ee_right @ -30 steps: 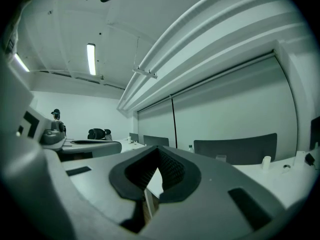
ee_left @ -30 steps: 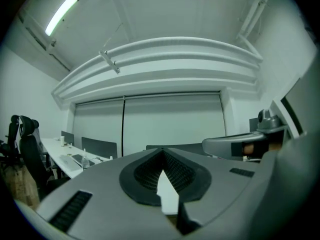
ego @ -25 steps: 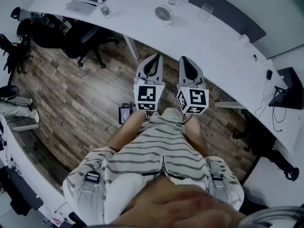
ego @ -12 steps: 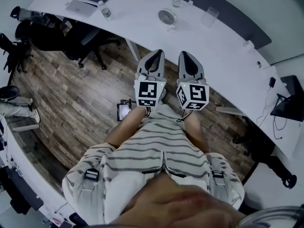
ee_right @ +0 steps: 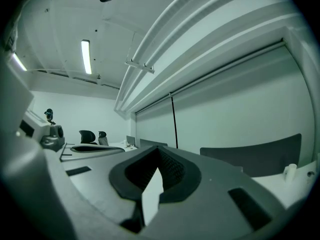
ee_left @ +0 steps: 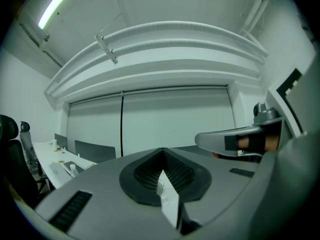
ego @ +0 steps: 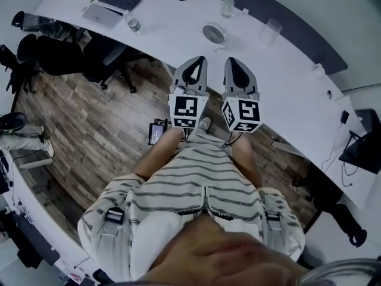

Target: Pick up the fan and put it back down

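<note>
Fan (ego: 214,33) sat on the curved white worktop (ego: 286,82), dead ahead of me, with a water bottle (ego: 228,3) behind it and a clear glass (ego: 269,31) off to its right. And I was closing in! A second before, the fan had been well ahead of my tips; now it was near, with both tips reaching the worktop's near edge. My left gripper (ego: 200,61) and right gripper (ego: 230,61) rode side by side, pointing level. Both pairs of jaws were pressed fully together, with nothing held. So I judged the approach nearly done and the pickup not yet begun. The fan was untouched, and the jaws would have to part before any grasp.
</note>
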`<state>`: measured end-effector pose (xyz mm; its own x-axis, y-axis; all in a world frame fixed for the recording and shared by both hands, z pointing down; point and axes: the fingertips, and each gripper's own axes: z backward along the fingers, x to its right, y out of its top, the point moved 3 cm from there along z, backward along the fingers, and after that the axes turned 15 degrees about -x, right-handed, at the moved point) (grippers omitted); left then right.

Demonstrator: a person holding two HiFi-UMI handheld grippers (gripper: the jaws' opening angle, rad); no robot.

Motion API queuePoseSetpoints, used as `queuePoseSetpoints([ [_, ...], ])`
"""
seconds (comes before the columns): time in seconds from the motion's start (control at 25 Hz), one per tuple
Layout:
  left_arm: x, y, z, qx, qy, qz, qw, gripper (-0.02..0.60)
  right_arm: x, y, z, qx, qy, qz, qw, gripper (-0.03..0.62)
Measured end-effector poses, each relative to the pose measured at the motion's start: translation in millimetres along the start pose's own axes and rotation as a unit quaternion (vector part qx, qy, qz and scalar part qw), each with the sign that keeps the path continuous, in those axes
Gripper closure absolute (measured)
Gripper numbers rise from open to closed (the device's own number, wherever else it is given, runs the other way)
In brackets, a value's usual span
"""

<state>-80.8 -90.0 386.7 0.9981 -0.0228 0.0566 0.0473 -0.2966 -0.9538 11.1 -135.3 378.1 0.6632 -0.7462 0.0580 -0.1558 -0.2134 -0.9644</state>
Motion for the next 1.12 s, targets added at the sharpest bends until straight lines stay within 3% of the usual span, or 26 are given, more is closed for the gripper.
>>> queuePoseSetpoints([
  [0.44,-42,25,-79,-0.009,-0.015,-0.013,0.9998,0.574,27,25,-80,0.0,-0.013,-0.016,1.0,0.583],
  [0.92,-62,27,-123,-0.024,-0.046,-0.023,0.9984,0.574,45,26,-112,-0.009,-0.049,-0.036,0.998,0.583],
  [1.12,-74,31,-142,-0.021,-0.078,-0.032,0.9962,0.574,45,26,-126,-0.016,-0.078,-0.04,0.996,0.583],
])
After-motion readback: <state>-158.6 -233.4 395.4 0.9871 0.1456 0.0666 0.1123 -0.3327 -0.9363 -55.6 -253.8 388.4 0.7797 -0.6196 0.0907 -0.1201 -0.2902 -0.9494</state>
